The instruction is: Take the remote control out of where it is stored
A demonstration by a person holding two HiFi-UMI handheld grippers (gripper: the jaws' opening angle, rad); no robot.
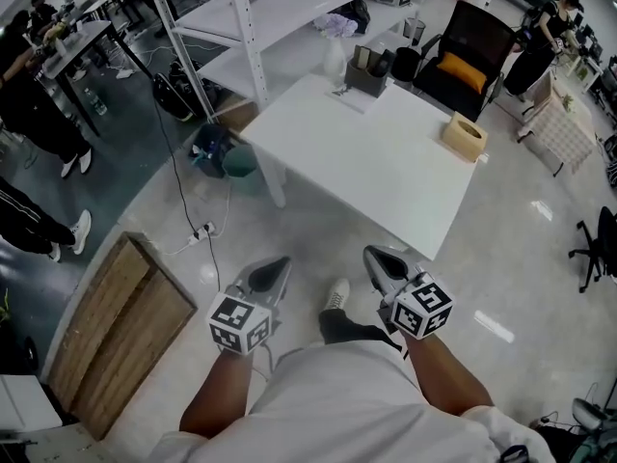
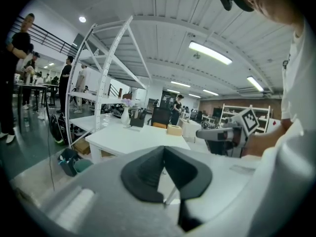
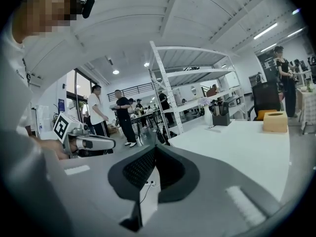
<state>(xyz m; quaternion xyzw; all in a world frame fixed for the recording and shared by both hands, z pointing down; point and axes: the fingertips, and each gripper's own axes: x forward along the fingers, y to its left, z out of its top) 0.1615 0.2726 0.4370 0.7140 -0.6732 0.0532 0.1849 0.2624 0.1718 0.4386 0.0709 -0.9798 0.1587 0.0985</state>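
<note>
A dark desk organizer (image 1: 367,73) stands at the far corner of the white table (image 1: 405,177), with dark items upright in it; I cannot tell the remote control apart from them. It also shows small in the left gripper view as the organizer (image 2: 138,118) and in the right gripper view as the organizer (image 3: 221,118). My left gripper (image 1: 281,261) and right gripper (image 1: 370,252) are held close to the person's body, well short of the table's near edge. Both are shut and hold nothing: the left gripper (image 2: 164,150) and the right gripper (image 3: 154,148) each show their pads meeting.
A white vase (image 1: 335,61) stands beside the organizer and a tan box (image 1: 464,135) sits at the table's right edge. Behind are a white shelf rack (image 1: 258,27) and a black chair (image 1: 470,51). A wooden board (image 1: 120,331) and a cable (image 1: 198,234) lie on the floor at left, where people stand.
</note>
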